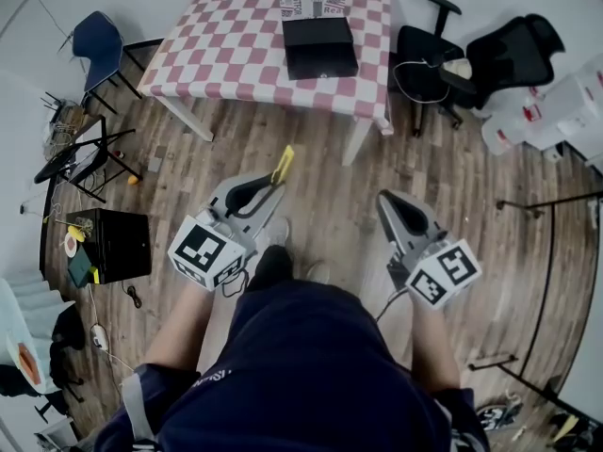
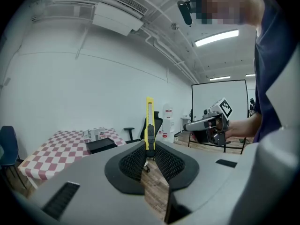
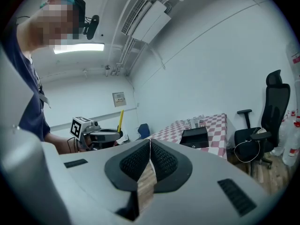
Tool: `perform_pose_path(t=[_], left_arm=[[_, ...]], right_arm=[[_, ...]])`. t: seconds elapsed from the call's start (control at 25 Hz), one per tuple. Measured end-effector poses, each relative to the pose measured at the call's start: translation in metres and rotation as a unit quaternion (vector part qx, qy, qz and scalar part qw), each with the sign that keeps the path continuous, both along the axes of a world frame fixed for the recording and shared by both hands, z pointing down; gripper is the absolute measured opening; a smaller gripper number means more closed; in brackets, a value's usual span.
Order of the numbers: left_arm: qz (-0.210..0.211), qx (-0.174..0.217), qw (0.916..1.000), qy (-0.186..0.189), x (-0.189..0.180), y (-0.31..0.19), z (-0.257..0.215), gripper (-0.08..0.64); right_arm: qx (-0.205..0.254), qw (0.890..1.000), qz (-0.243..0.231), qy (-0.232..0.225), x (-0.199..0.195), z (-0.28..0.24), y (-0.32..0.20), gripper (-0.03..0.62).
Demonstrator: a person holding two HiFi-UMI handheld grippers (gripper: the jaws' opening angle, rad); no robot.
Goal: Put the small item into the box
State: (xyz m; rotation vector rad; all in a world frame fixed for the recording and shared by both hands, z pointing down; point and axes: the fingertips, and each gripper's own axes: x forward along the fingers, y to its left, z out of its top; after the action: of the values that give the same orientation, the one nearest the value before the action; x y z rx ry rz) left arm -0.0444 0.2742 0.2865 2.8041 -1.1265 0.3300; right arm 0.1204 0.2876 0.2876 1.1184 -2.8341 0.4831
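Utility knife (image 2: 149, 121) in hand; box (image 1: 320, 47) well apart on table (image 1: 226, 45).
Left gripper (image 2: 149, 149) clamps its lower body; judged light, rigid, smooth-sided. Right gripper (image 3: 149, 146) closed, empty.

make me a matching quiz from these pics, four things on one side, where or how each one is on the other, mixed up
Things:
1. knife
2. box
3. right tool
4. blue chair

Places or states:
a. on the checkered table
b. shut, with nothing between the jaws
c. on the floor, at the table's left in the head view
d. clamped in the left tool

Pairs: 1-d, 2-a, 3-b, 4-c
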Motion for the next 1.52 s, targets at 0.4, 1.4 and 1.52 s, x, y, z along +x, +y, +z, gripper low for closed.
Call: perform_pose_path(t=[0.4,1.4,1.52], left_arm=[[-0.004,0.0,0.9999,0.014,-0.001,-0.056,0.012,0.081],[0.088,-0.072,0.9934,-0.015,-0.063,-0.366,0.092,0.081],[0.104,-0.076,0.9913,-0.026,-0.062,-0.391,0.103,0.081]], right_arm=[[0.001,1.0,-0.002,0.004,0.0,0.009,-0.05,0.006],[-0.09,0.994,0.048,0.031,-0.086,0.057,-0.341,0.006],[-0.095,0.993,0.06,0.033,-0.087,0.059,-0.362,0.006]])
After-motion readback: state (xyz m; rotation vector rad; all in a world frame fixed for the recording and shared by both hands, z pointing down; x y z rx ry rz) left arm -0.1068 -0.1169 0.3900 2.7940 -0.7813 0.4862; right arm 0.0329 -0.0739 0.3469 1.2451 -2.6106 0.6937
